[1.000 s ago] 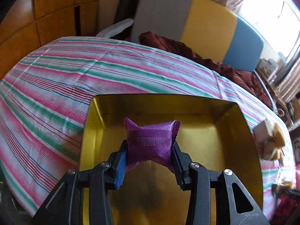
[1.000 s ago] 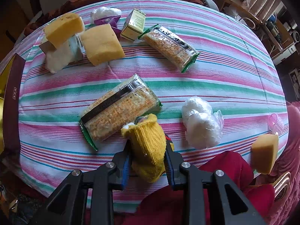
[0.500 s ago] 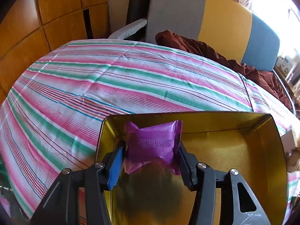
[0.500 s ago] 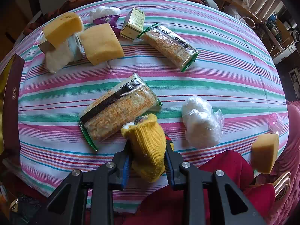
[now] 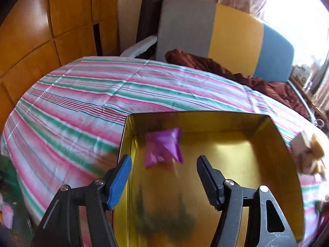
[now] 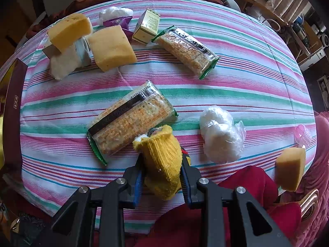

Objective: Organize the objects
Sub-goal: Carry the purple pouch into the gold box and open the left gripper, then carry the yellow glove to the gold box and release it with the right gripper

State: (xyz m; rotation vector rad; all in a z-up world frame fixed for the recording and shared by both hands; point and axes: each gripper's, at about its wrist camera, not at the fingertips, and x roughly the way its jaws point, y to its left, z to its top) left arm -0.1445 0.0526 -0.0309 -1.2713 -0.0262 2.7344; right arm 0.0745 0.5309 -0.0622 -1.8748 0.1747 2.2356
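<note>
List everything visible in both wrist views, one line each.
gold tin: 1, gold, on striped cloth
purple packet: 1, purple, inside tin, far left corner
cracker packs: 2, clear-green, centre and far cloth
sponges: 3, yellow, two far left, one near right
small box: 1, pale yellow, far centre
white bags: 2, near right, far left
yellow knit item: 1, in right claw
left claw: open, jaws just opening, over tin
right claw: shut on knit item

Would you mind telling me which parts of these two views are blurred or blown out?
Left wrist view: the window at top right is blown out, the purple packet in the gold tin is smeared, edges bend. Right wrist view: evenly lit and sharp, though the striped tablecloth bulges from fisheye distortion.
</note>
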